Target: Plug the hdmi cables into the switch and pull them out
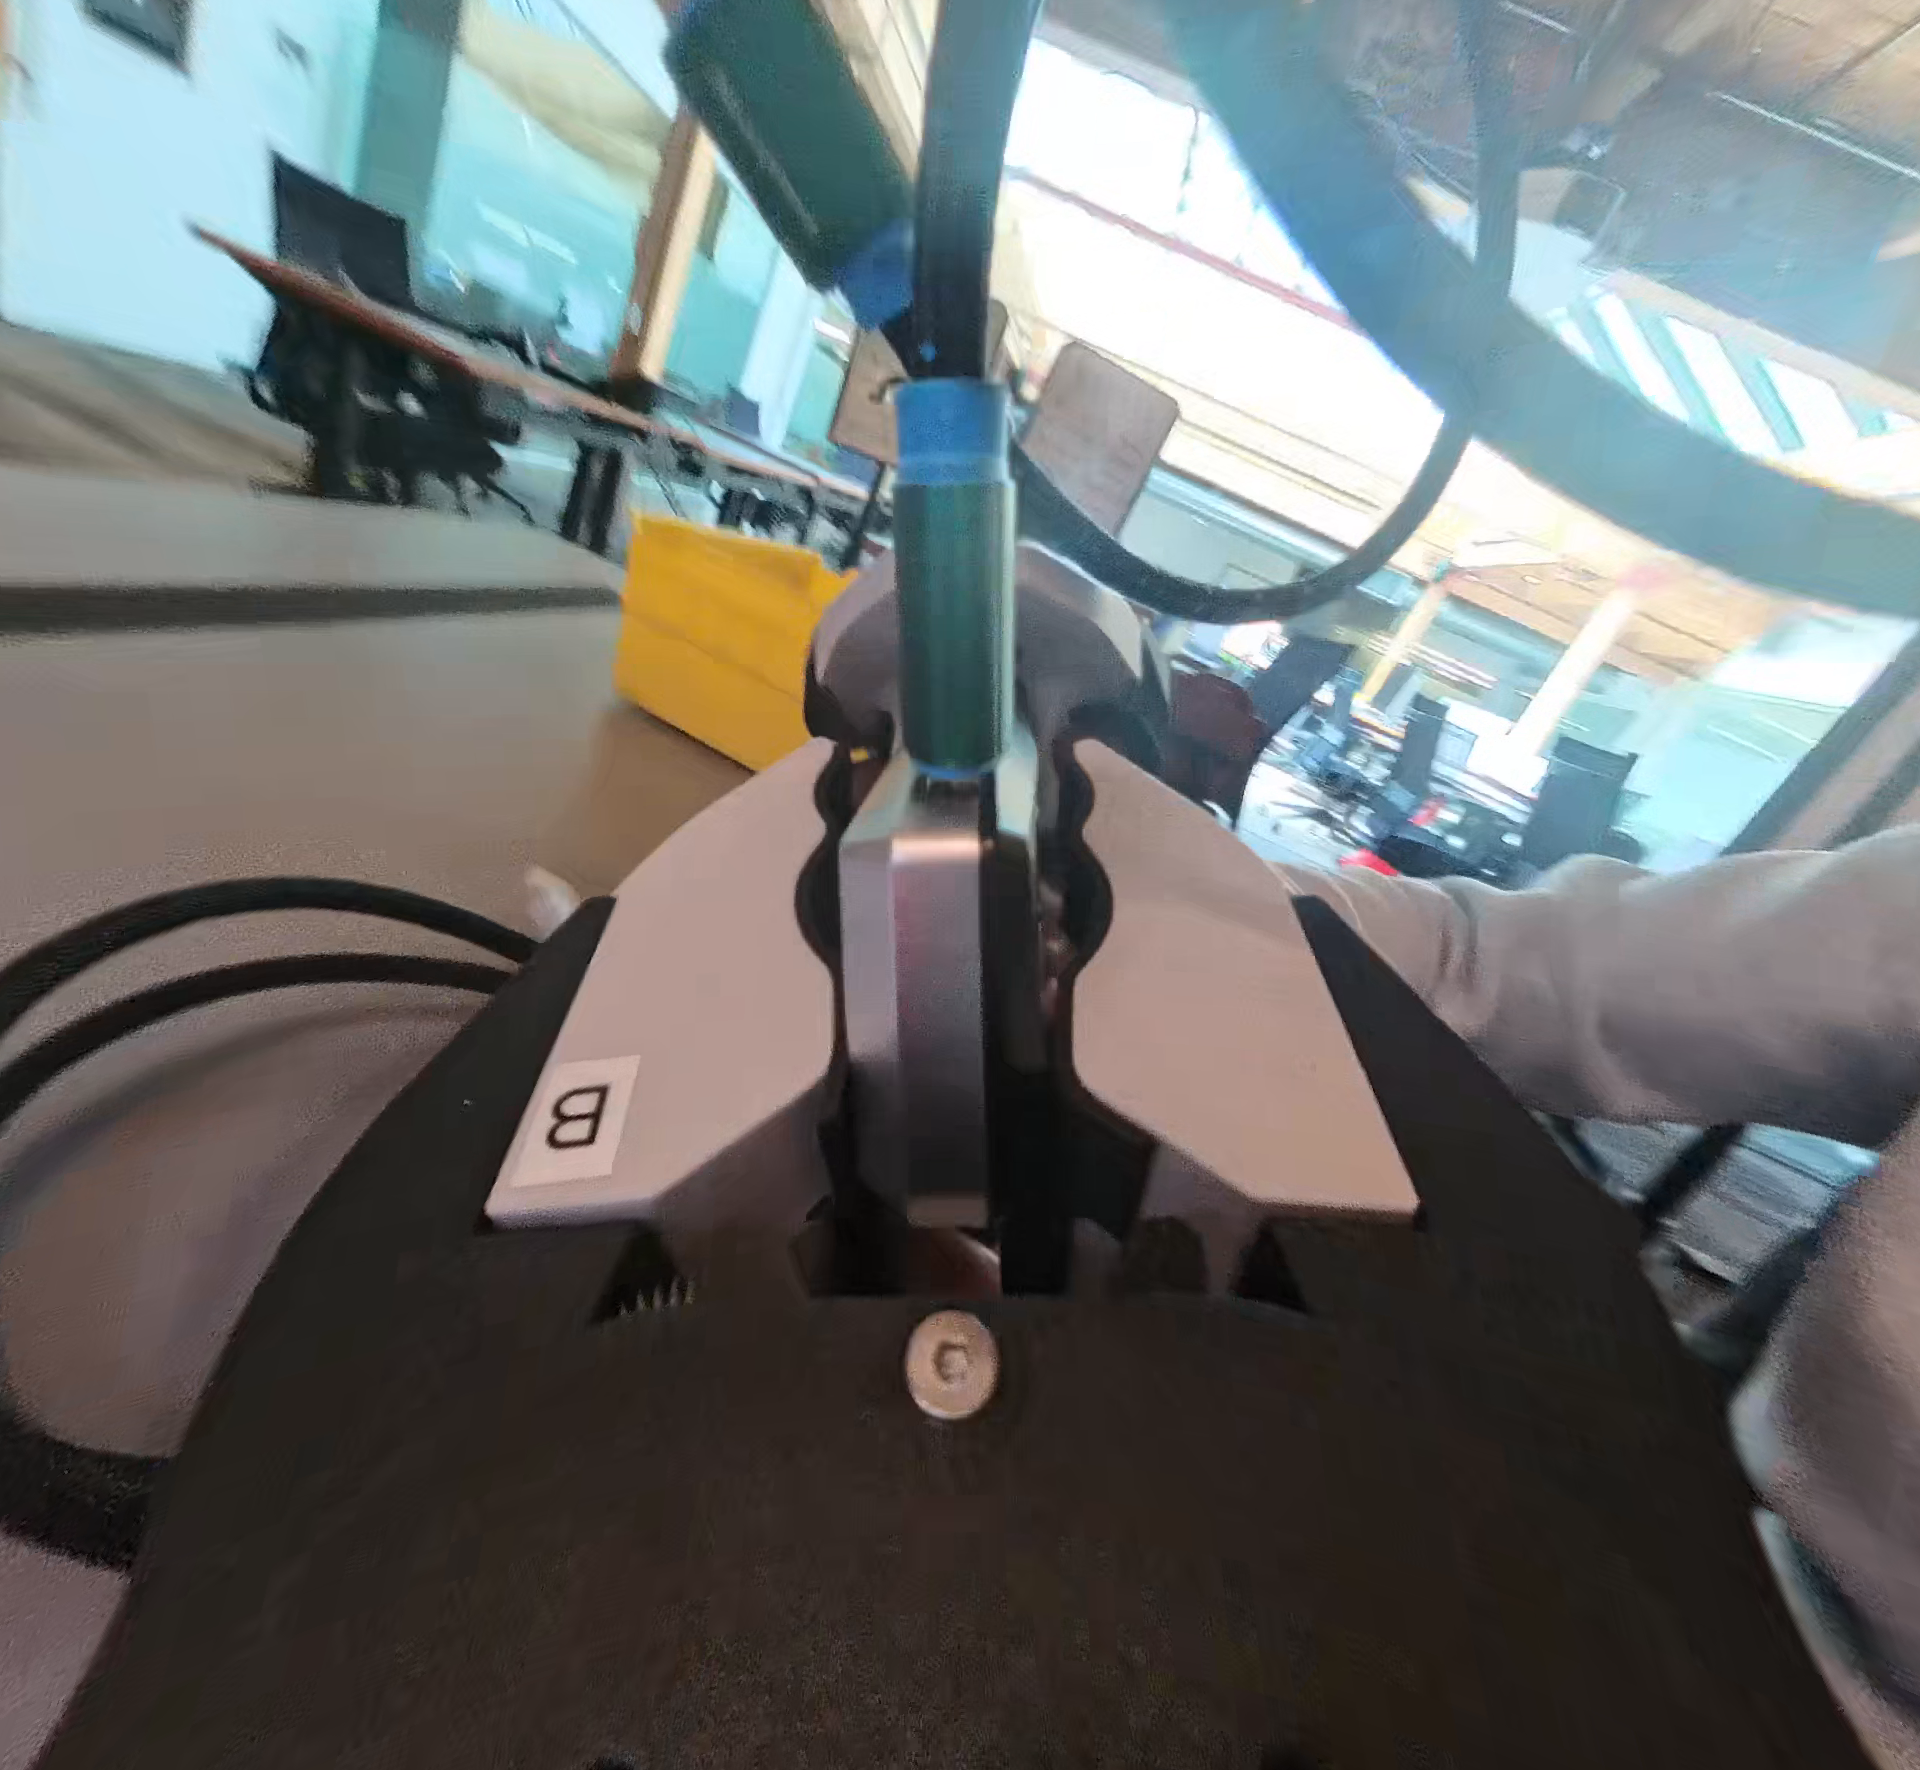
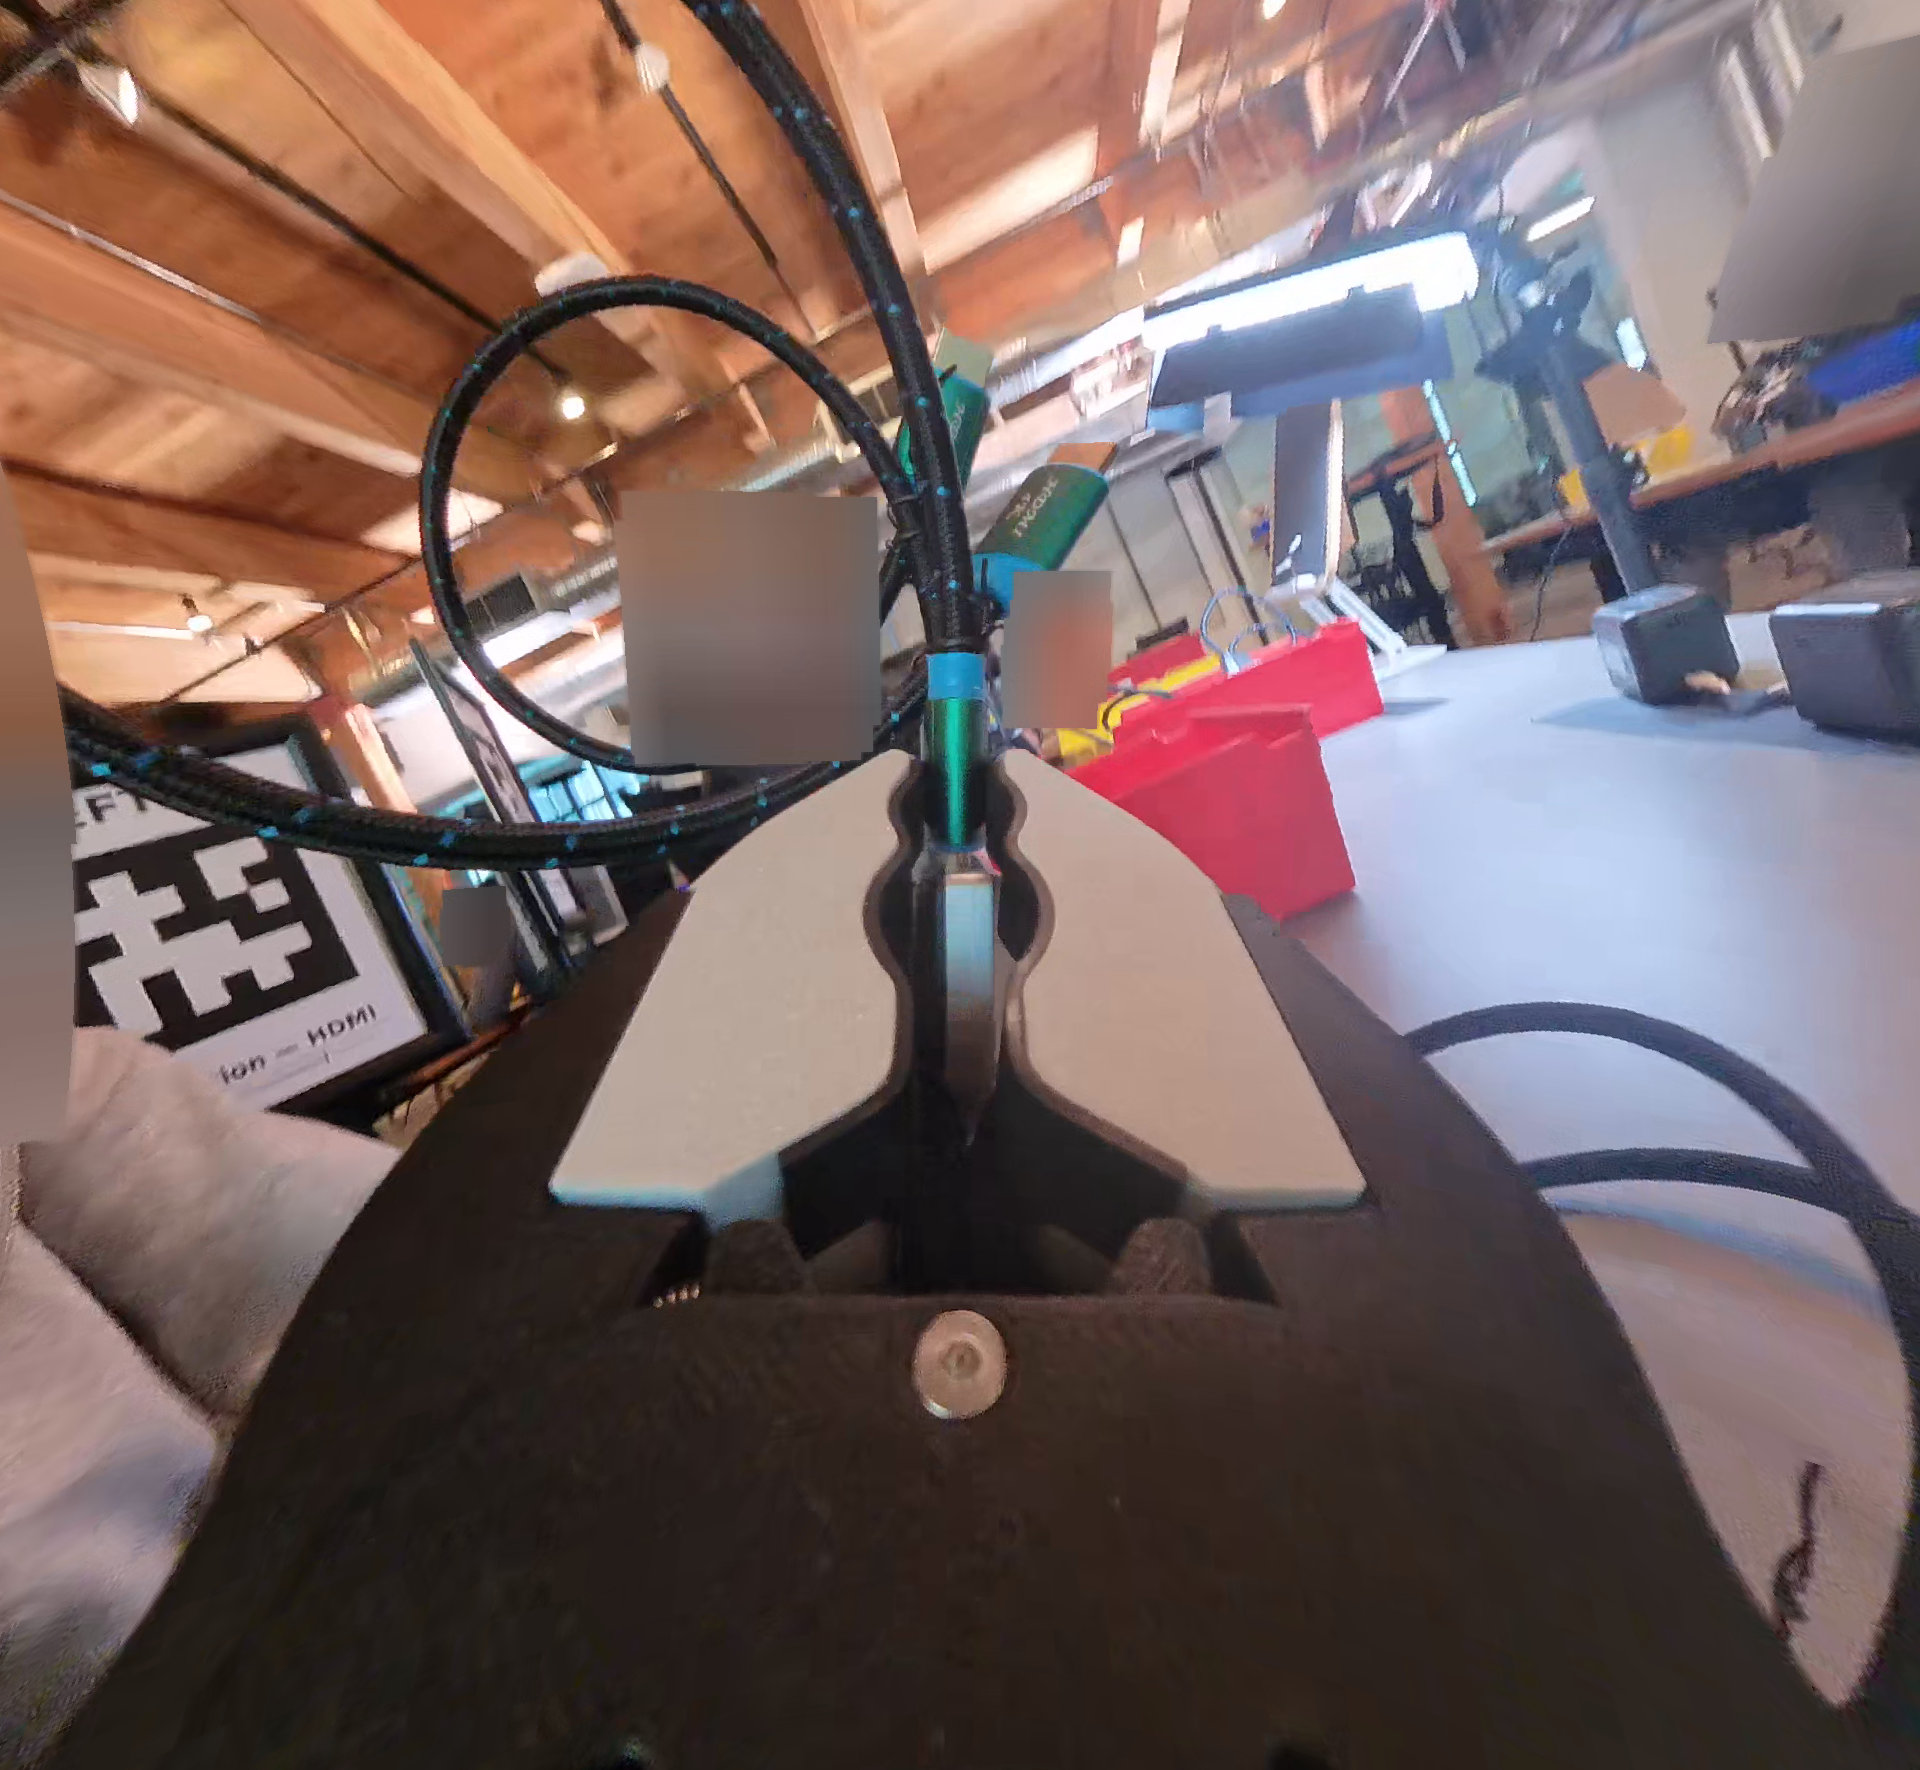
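Left gripper (image 1: 940, 847) is clamped on the silver switch (image 1: 925, 982), a green HDMI plug (image 1: 951, 619) standing beyond its fingertips. Right gripper (image 2: 961, 847) squeezes the same switch (image 2: 966, 951) between its fingers.

Brushed grey metal switch (image 1: 930, 972), satin sheen. Glossy green metallic plug (image 1: 951, 619), matt blue tape. Braided cloth cable (image 2: 665, 27), rough, blue-flecked. Matt grey plastic fingers (image 2: 774, 982). Smooth matt surface (image 2: 1579, 868).

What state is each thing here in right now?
Left gripper: shut on the switch.
Switch: held edge-on, green plug seated in it.
Right gripper: shut on its green plug.
Spare plug: loose, dangling.
Red bins: open.
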### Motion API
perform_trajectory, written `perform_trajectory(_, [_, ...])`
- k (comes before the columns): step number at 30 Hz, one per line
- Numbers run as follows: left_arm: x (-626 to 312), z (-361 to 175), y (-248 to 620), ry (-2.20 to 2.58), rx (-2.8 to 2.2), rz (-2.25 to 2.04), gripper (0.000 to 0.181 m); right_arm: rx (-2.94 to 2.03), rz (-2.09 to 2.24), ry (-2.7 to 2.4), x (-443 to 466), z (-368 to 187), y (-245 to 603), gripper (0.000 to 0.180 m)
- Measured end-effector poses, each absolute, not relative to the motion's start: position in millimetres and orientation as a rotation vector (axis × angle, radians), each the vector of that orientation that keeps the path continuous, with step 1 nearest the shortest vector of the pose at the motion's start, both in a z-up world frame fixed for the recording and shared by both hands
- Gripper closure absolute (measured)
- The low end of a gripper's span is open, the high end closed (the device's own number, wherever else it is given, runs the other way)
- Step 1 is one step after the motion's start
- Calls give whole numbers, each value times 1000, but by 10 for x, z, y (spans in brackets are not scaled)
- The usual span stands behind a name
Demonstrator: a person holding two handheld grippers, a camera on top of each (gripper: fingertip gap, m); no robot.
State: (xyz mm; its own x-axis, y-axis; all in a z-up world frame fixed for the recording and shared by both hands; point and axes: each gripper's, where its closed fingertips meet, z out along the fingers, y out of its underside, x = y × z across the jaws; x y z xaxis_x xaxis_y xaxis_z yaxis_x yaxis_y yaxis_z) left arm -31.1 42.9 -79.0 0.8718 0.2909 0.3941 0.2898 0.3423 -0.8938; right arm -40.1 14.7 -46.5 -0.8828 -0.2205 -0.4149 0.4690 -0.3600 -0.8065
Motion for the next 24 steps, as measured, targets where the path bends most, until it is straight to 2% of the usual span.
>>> perform_trajectory(5, [-344,-729,334,-534,-1226,137,145,336,-2354,1397,-379,-456,127,168])
perform_trajectory(9, [-357,-772,304,-553,-1268,153,146,270,-2347,1556,-408,-535,123,167])
perform_trajectory(12, [-351,-804,295,-565,-1292,125,146,234,-2366,1671,-465,-532,163,154])
perform_trajectory(18, [-333,-922,362,-575,-1385,104,145,152,-2244,1800,-421,-642,138,160])
perform_trajectory(19, [-336,-950,371,-581,-1405,106,145,134,-2231,1787,-398,-644,136,167])
perform_trajectory(24, [-301,-1052,458,-576,-1482,78,145,181,-2265,1687,-379,-542,142,169])
